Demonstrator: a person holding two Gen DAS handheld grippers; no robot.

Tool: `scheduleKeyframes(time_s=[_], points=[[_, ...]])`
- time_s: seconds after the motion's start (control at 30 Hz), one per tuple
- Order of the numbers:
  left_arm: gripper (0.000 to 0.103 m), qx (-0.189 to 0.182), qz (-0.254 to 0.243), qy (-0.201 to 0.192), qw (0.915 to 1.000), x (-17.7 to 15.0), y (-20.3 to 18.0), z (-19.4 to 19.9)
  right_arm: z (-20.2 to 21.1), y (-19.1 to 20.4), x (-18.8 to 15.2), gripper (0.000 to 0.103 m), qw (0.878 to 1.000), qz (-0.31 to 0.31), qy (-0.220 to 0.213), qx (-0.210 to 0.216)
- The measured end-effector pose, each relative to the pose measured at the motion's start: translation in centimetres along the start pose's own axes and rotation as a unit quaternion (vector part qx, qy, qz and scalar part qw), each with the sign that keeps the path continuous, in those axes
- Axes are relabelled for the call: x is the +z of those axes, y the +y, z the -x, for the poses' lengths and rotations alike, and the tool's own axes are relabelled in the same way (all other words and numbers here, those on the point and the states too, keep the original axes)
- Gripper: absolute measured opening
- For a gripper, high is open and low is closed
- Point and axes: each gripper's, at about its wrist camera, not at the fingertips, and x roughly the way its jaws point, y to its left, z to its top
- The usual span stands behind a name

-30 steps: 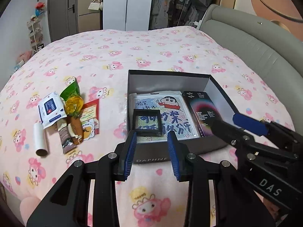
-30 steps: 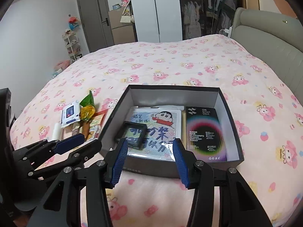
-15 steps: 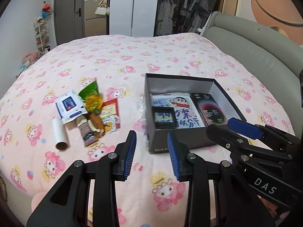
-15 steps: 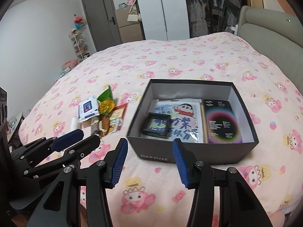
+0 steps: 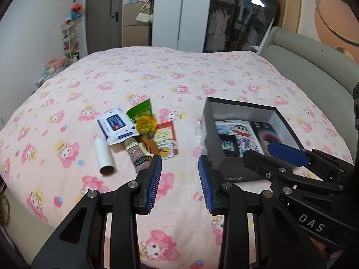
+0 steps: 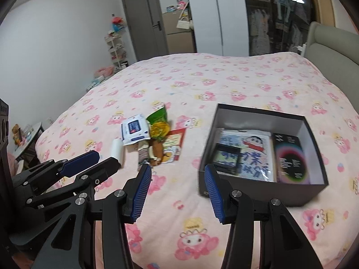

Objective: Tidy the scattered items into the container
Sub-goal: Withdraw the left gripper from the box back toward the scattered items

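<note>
A dark grey open-topped cardboard box [image 6: 264, 190] is sitting on a bed covered with a pink quilt printed with cartoon characters [image 6: 202, 76], and to its left a small heap of scattered items is lying well apart from it on the quilt. In the heap, a white wet-wipe pack with a blue label [image 5: 116, 127] is resting beside a green snack packet [image 5: 141, 112] and a yellow crinkled wrapper [image 5: 146, 124], with a red printed card [image 5: 167, 134], a brown comb-like piece [image 5: 150, 146] and a white cardboard tube [image 5: 103, 157] lying just around them. Inside the box, a flat cartoon-printed packet [image 6: 251, 152] is lying under a small black square frame [image 6: 226, 158], next to a black booklet with a rainbow ring [image 6: 291, 159]. The left gripper [image 5: 179, 179] is hovering over bare quilt between the heap and the box, its blue-padded jaws standing apart with nothing between them. The right gripper [image 6: 177, 186] is hanging just in front of the box's near left corner, its jaws likewise parted and empty. Each gripper is showing at the edge of the other's view.
</note>
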Motion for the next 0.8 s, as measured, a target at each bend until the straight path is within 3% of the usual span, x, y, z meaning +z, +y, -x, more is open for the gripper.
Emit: scheduleKeyframes(time_s=[0.7,0.8], points=[[0.035,-0.005,0.086,0.061,0.9944,-2.4,9.4,-10.2,-13.7,3.5,0.1,0.045,0.995,0.018,0.102,0.008],[0.035,0.013,0.1,0.068,0.9926,-2.4,11.2,-12.0,-15.9,4.0,0.2,0.045,0.993,0.016,0.116,0.006]])
